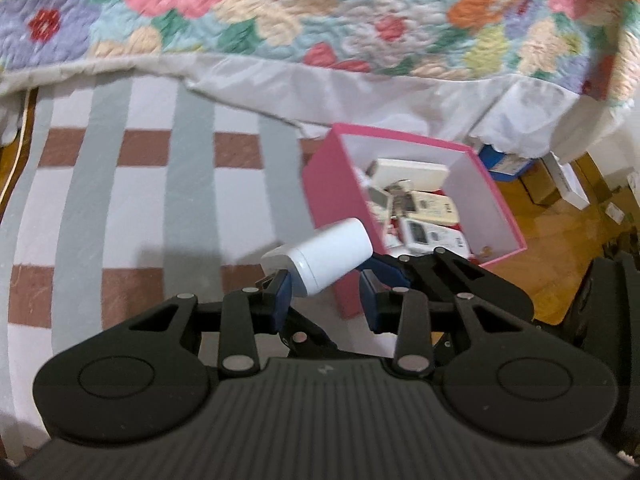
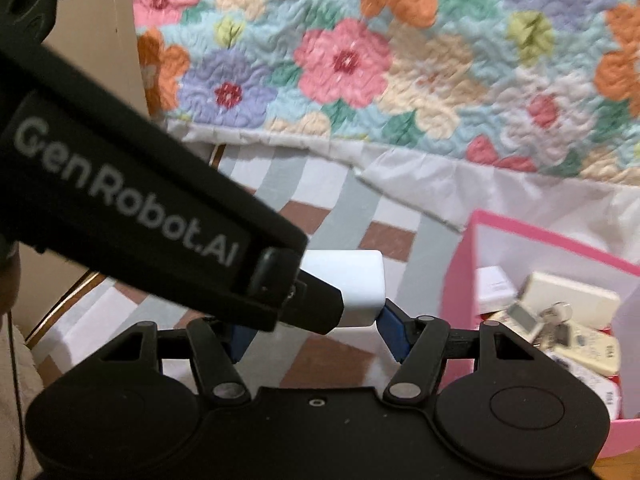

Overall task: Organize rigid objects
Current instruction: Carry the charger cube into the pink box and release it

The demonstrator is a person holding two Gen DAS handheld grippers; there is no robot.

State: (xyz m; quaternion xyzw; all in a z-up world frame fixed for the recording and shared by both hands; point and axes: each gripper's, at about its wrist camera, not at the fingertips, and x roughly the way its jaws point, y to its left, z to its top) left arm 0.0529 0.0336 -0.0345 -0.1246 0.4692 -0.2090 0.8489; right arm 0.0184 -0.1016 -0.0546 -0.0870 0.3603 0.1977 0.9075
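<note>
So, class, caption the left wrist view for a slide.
White object at the left gripper, beside a pink box holding remotes.

The box (image 1: 400, 184) sits on the striped sheet (image 1: 140, 184), quilt (image 1: 280, 12) behind it. Remotes (image 1: 432, 204) lie inside the box. The bottle (image 1: 332, 256) hangs just left of it.

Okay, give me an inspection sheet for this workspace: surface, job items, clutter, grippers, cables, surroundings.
Surface: striped sheet in grey, white and brown.
Job's things: white block between the left fingers, off the sheet; pink box holding remotes, keys and small white items.
Clutter: cartons on the floor.
Grippers: left gripper and right gripper both at the block; which one grips it is unclear.
Cables: thin dark cord at the edge of the right wrist view.
Surroundings: floral quilt, wooden floor.
</note>
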